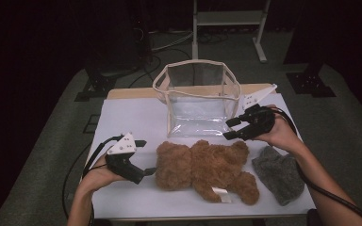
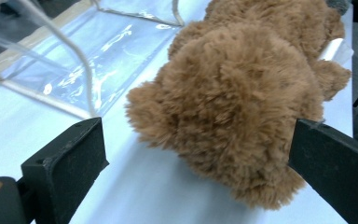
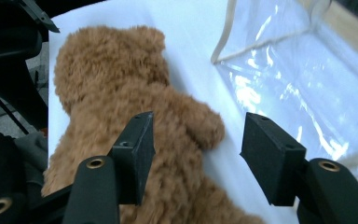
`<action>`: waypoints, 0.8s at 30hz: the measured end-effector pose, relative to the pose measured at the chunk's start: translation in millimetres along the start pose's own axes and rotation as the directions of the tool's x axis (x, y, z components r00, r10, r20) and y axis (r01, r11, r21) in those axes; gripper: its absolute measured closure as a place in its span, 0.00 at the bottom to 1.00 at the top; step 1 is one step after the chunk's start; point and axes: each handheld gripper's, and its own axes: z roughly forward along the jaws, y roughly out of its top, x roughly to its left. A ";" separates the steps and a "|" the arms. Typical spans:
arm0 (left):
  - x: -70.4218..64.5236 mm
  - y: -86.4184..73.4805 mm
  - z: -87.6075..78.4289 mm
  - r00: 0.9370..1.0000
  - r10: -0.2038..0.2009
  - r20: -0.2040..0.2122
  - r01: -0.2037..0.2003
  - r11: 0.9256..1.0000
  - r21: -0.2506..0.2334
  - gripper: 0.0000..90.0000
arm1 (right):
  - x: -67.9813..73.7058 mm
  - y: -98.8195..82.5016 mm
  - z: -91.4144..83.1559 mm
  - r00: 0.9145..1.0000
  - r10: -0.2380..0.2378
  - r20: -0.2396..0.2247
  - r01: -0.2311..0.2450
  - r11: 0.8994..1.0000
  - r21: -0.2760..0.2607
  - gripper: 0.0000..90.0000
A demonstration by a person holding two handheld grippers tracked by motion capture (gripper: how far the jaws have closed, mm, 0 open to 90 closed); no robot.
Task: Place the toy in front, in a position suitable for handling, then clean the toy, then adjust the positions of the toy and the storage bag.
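A brown teddy bear [image 1: 202,169] lies on the white table cover, its head toward the left. My left gripper [image 1: 146,157] is open at the bear's head; in the left gripper view the head [image 2: 233,102] sits between the wide-apart jaws [image 2: 196,140], with the right jaw close to the fur. My right gripper [image 1: 228,129] hovers open over the bear's far side, beside the clear bag. In the right gripper view its jaws [image 3: 199,128] stand apart above the bear's arm and body [image 3: 116,84], gripping nothing.
A clear plastic bag with cream trim [image 1: 198,101] stands open at the back of the table [image 1: 132,117], just beyond the bear. A grey knitted item [image 1: 278,172] lies at the front right. Cables trail from both grippers. Dark floor and stands surround the table.
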 end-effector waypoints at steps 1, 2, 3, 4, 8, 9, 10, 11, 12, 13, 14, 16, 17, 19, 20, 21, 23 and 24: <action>1.0 -0.7 -1.5 1.000 0.003 -0.007 -0.003 1.000 0.005 0.04 | -1.2 4.1 0.2 1.000 -0.006 -0.009 0.006 1.000 -0.002 0.48; 1.0 -0.7 -1.5 1.000 0.003 -0.007 -0.003 1.000 0.005 0.04 | -2.1 8.2 0.6 1.000 -0.017 -0.012 0.017 1.000 -0.003 0.48; 2.4 -2.4 -3.9 1.000 0.002 -0.018 -0.001 1.000 0.014 0.04 | -2.8 12.4 1.2 1.000 -0.025 -0.013 0.025 1.000 -0.003 0.48; 2.4 -2.4 -3.9 1.000 0.002 -0.018 -0.001 1.000 0.014 0.04 | -2.8 12.4 1.2 1.000 -0.025 -0.013 0.025 1.000 -0.003 0.48; 4.7 -5.3 -7.2 1.000 -0.005 -0.027 0.005 1.000 0.019 0.04 | -6.1 27.5 5.7 0.999 -0.042 -0.024 0.042 0.999 0.003 0.47; 5.1 -5.9 -8.3 0.999 -0.007 -0.031 0.007 1.000 0.018 0.04 | -8.3 32.8 8.8 0.998 -0.047 -0.033 0.047 0.999 0.005 0.47; 5.1 -5.9 -8.3 0.999 -0.007 -0.031 0.007 1.000 0.018 0.04 | -8.3 32.8 8.8 0.998 -0.047 -0.033 0.047 0.999 0.005 0.47; 4.4 -6.0 -9.2 1.000 -0.005 -0.031 0.006 1.000 0.023 0.04 | -8.5 35.0 10.6 0.998 -0.045 -0.037 0.045 0.999 0.005 0.47; 3.8 -5.8 -10.1 1.000 -0.001 -0.031 0.002 1.000 0.021 0.04 | -8.6 37.3 12.5 0.998 -0.050 -0.041 0.050 0.999 0.008 0.46; 3.8 -5.5 -11.7 1.000 -0.001 -0.029 0.002 1.000 0.009 0.04 | -7.6 40.1 15.1 0.997 -0.055 -0.048 0.056 0.998 0.011 0.46; 3.8 -5.5 -11.7 1.000 -0.001 -0.029 0.002 1.000 0.009 0.04 | -7.6 40.1 15.1 0.997 -0.055 -0.048 0.056 0.998 0.011 0.46; 4.2 -5.6 -12.8 0.999 -0.003 -0.032 0.003 1.000 0.011 0.04 | -6.5 43.7 19.1 0.996 -0.062 -0.060 0.063 0.998 0.017 0.46; 4.4 -5.9 -13.0 0.999 -0.003 -0.032 0.004 1.000 0.011 0.04 | -6.1 44.8 20.3 0.996 -0.063 -0.063 0.065 0.998 0.019 0.46; 5.1 -7.0 -13.6 0.999 -0.005 -0.033 0.005 1.000 0.012 0.04 | -6.4 46.3 21.9 0.995 -0.066 -0.071 0.068 0.998 0.021 0.46; 5.1 -7.0 -13.6 0.999 -0.005 -0.033 0.005 1.000 0.012 0.04 | -7.0 47.0 22.6 0.995 -0.069 -0.076 0.071 0.997 0.023 0.46; 5.3 -7.2 -13.9 0.999 -0.008 -0.033 0.008 1.000 0.011 0.04 | -7.3 47.8 23.6 0.995 -0.070 -0.077 0.072 0.997 0.024 0.46; 5.2 -7.5 -14.5 0.999 -0.005 -0.032 0.005 1.000 0.014 0.04 | -7.6 48.6 24.8 0.994 -0.070 -0.080 0.072 0.997 0.028 0.46; 5.5 -7.4 -14.8 0.999 -0.003 -0.033 0.004 1.000 0.016 0.04 | -7.4 49.5 25.7 0.994 -0.069 -0.081 0.072 0.997 0.030 0.46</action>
